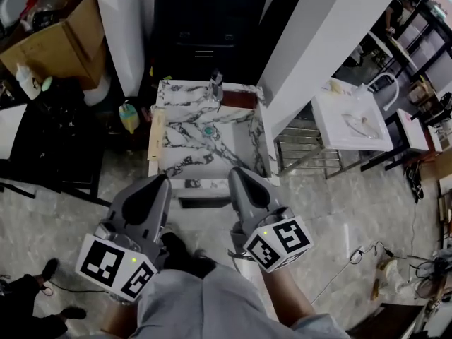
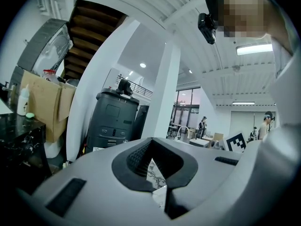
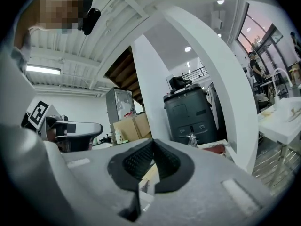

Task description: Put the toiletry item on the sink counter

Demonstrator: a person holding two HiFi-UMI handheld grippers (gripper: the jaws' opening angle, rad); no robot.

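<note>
Closest to the lens are the person's grey trouser legs (image 1: pixel 212 306) and a black shoe (image 1: pixel 185 254), seen between the two marker cubes. The left gripper (image 1: pixel 164 181) is held low and points forward. In its own view (image 2: pixel 151 140) the two jaws are pressed together at the tips, with nothing between the dark ribbed pads (image 2: pixel 136 158). The right gripper (image 1: pixel 236 171) sits just beside it, pointing the same way. Its jaws (image 3: pixel 151 142) are likewise pressed together and empty.

Just ahead of both sets of tips stands the marble-patterned sink counter (image 1: pixel 176 162), apart from either gripper. A small teal thing (image 1: pixel 208 129) lies near the counter's middle, ahead of the gap between the grippers, too small to identify. A faucet (image 1: pixel 215 83) stands at the counter's far edge.

The toiletry bottle (image 1: pixel 128 116), yellowish with a teal top, stands upright ahead of the left gripper and to its left. It is just outside the counter's left edge, not on the counter, and well apart from both grippers. Farther left of that gripper are a white bottle (image 1: pixel 27 80) and a cardboard box (image 1: pixel 60 44).

Ahead and to the right of the right gripper are a metal rack (image 1: pixel 300 150) and, beyond it, a white basin (image 1: pixel 351 122). A dark grey machine (image 3: pixel 190 114) stands behind the counter, straight ahead of both grippers.
</note>
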